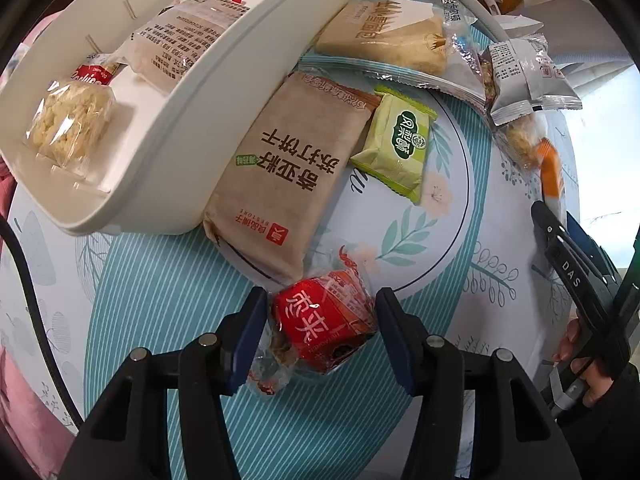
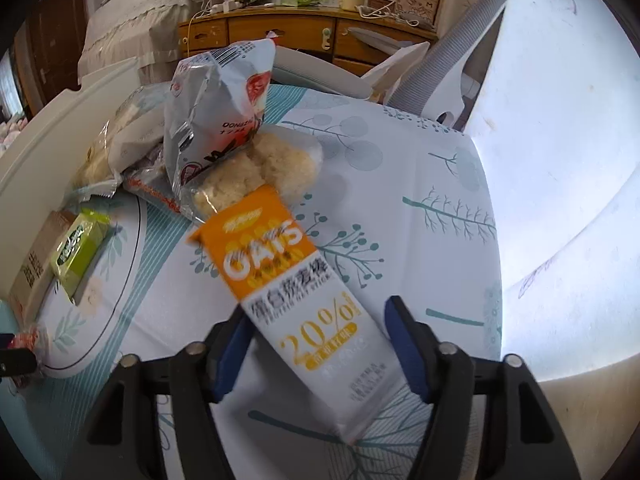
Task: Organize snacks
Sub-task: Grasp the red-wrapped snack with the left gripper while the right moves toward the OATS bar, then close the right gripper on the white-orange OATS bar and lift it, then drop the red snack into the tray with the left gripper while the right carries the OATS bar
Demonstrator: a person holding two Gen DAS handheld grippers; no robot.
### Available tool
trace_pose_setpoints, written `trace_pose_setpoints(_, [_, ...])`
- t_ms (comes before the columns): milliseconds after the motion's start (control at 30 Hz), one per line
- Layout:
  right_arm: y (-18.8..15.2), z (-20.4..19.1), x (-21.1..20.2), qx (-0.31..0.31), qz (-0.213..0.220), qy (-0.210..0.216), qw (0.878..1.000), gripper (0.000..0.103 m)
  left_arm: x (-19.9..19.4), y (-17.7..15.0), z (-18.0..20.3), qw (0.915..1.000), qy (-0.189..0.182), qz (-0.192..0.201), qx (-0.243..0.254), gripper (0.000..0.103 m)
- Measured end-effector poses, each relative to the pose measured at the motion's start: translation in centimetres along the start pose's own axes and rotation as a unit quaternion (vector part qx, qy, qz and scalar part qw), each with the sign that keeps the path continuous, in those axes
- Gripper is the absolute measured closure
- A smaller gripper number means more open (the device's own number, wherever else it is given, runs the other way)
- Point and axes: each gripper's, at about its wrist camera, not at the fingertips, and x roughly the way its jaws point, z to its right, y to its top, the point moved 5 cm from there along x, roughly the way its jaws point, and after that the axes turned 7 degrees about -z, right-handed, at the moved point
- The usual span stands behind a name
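- red snack packet (image 1: pixel 324 322): on the tablecloth (image 1: pixel 160 300), between my left gripper (image 1: pixel 322 332) fingers, which stand spread and not yet pressing. crinkly film, light, likely crushable; i'd pinch across the red middle.
- oat bar (image 2: pixel 304 304): flat sachet lying between my right gripper (image 2: pixel 320 344) fingers, released, left pad about touching. light, slippery; i'd take the white lower half.
- white tray (image 1: pixel 208 92): just beside the brown cracker pack (image 1: pixel 288 168), already holding packets.
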Motion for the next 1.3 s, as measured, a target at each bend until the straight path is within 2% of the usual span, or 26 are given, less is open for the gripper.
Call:
trace_pose_setpoints(133, [-0.1,0.1,-0.1,0.005,-0.008,0.008,1.0,0.056,-0.4,-0.7,-0.4,1.0,0.001,-0.002,-0.001,0.049])
trace_pose_setpoints(367, [-0.4,0.1,-0.4,0.021,-0.029,0.021,0.999,0.061,-1.3,-2.4,-0.8,1.0,-0.006,-0.006,0.003,0.05])
trace_pose_setpoints(567, [-1.9,-0.3,-1.5,0.047,-0.045,0.042,0.997,0.062,-2.0,-3.9,-0.9,0.9999,-0.013,-0.007,0.008,0.05])
trace_pose_setpoints(933, [-5.1,-2.9,-4.9,0.053,-0.059,0.081,0.994,0.062,-4.7,-6.4,-1.8,0.9995,-0.025,0.003,0.019,0.05])
trace_pose_setpoints(1300, [-8.2,-7.4,-8.2,0.066,-0.09,0.158,0.981,0.062,-9.2,-8.3,-4.8,0.9994,-0.022,0.021,0.019,0.05])
